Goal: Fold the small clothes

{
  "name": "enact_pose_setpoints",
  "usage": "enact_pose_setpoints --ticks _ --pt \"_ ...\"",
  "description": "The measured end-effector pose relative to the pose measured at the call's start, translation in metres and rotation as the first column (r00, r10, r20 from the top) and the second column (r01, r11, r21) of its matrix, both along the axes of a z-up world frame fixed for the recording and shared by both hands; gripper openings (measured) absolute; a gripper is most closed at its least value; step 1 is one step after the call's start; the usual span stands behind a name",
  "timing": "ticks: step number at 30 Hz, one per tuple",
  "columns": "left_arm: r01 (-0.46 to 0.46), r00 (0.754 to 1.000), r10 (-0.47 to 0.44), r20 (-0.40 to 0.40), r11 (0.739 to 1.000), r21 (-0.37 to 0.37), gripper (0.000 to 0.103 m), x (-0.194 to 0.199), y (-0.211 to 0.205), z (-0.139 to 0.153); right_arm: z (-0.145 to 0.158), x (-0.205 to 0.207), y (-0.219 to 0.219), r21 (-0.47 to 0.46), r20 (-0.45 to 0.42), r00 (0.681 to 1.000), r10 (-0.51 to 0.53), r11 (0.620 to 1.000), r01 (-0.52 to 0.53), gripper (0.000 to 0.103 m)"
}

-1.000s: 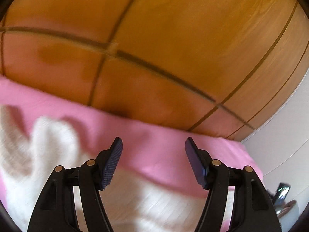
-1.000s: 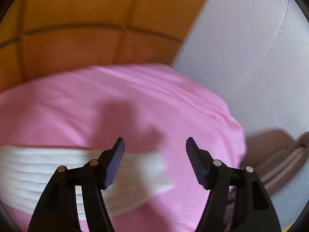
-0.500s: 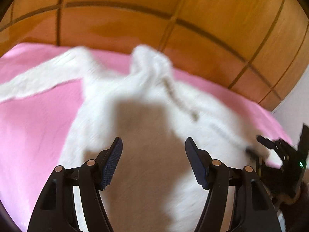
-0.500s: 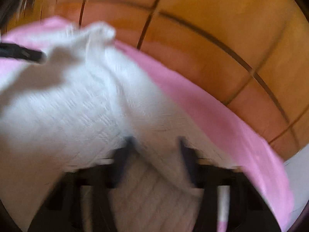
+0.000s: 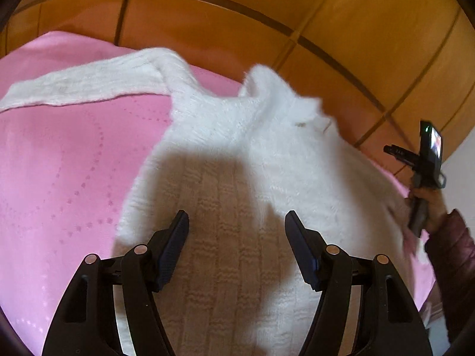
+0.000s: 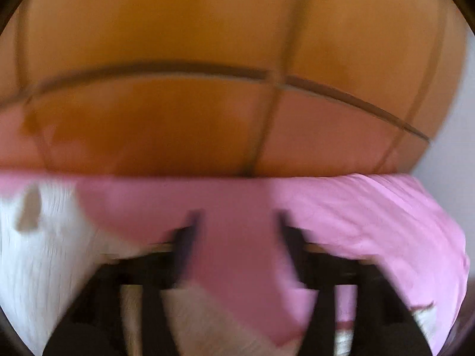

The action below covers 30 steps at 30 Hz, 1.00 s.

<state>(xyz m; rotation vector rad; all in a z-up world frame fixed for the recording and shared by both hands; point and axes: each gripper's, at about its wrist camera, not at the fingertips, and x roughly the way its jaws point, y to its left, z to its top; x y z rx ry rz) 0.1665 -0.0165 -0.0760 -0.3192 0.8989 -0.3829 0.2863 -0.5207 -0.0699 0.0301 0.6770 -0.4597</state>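
We see a white knitted sweater (image 5: pixel 237 160) lying spread on a pink bedsheet (image 5: pixel 59 178), its ribbed body running toward the left wrist camera and one sleeve (image 5: pixel 80 86) stretched out flat to the left along the far edge of the sheet. Near the far side the collar area is bunched up into a soft peak, and part of it is blurred. Our left gripper (image 5: pixel 237 234) hovers above the sweater's body with its fingers (image 5: pixel 175 243) spread wide apart, holding nothing, and its shadow falls across the knit. At the right edge of that view, our right hand (image 5: pixel 430 204), in a dark maroon cuff, grips the handle of the other tool beside the sweater's right edge.

The right wrist view is heavily smeared. There the right gripper (image 6: pixel 237 222) sits over the pink sheet with its fingers (image 6: pixel 187 237) apart and nothing between them; the white sweater (image 6: pixel 44 252) shows to its left and below. Behind the bed stands an orange-brown wooden panelled surface (image 5: pixel 326 14) with dark grooves, and a pale wall (image 6: pixel 457 136) meets it at the right.
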Motion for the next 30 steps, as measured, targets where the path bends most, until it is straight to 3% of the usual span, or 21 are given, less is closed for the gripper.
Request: enact_pose_setpoints --ticks 2,6,8,11,15,18,20,22,24,25,26,28,29,30 --pt "-0.035 0.999 0.035 0.022 0.999 0.000 0.066 -0.001 0.017 0.007 0.010 -0.008 -0.006 0.010 0.026 0.999 -0.022 1.000 0.022 0.072" --pt "-0.188 0.982 0.187 0.021 0.982 0.022 0.066 0.010 0.074 0.012 0.013 -0.043 0.024 0.046 0.050 0.995 0.084 0.995 -0.086 0.081" --pt "-0.330 0.944 0.331 -0.001 0.942 0.055 0.066 0.020 0.118 0.010 0.004 -0.064 0.053 0.092 0.049 0.980 0.193 0.976 -0.196 0.082" --pt "-0.522 0.849 0.527 -0.038 0.848 0.088 0.066 0.033 0.190 0.005 -0.013 -0.094 0.101 0.179 0.036 0.936 0.350 0.919 -0.351 0.082" --pt "-0.664 0.739 0.662 -0.124 0.747 0.030 0.067 0.051 0.270 -0.005 -0.043 -0.111 0.149 0.226 0.003 0.892 0.452 0.869 -0.440 0.082" --pt "-0.699 0.710 0.690 -0.143 0.715 -0.018 0.069 0.066 0.301 -0.007 -0.066 -0.109 0.164 0.288 -0.023 0.896 0.444 0.861 -0.419 0.083" --pt "-0.668 0.738 0.657 -0.151 0.744 -0.029 0.073 0.081 0.307 -0.010 -0.073 -0.108 0.161 0.293 -0.015 0.910 0.415 0.872 -0.393 0.087" --pt "-0.665 0.740 0.657 -0.144 0.747 -0.012 0.073 0.095 0.308 -0.015 -0.075 -0.107 0.164 0.293 -0.021 0.917 0.398 0.880 -0.375 0.089" --pt "-0.628 0.772 0.621 -0.138 0.778 -0.007 0.073 0.111 0.302 -0.020 -0.079 -0.105 0.170 0.277 -0.034 0.918 0.395 0.886 -0.371 0.091" --pt "-0.622 0.776 0.617 -0.127 0.783 0.001 0.064 0.116 0.299 -0.019 -0.079 -0.104 0.171 0.265 -0.042 0.918 0.394 0.890 -0.370 0.091" --pt "-0.607 0.789 0.602 -0.124 0.795 -0.003 0.043 0.121 0.296 -0.020 -0.082 -0.108 0.177 0.259 -0.044 0.919 0.392 0.893 -0.369 0.092" --pt "-0.575 0.808 0.571 -0.143 0.818 0.018 0.013 0.132 0.292 -0.025 -0.081 -0.110 0.177 0.255 -0.046 0.919 0.390 0.895 -0.367 0.092" --pt "-0.567 0.814 0.564 -0.135 0.823 0.020 0.004 0.133 0.291 -0.024 -0.082 -0.111 0.178 0.254 -0.046 0.920 0.389 0.895 -0.366 0.092" --pt "-0.565 0.817 0.562 -0.127 0.825 0.016 0.004 0.132 0.291 -0.021 -0.083 -0.112 0.178 0.252 -0.047 0.920 0.388 0.896 -0.365 0.093"
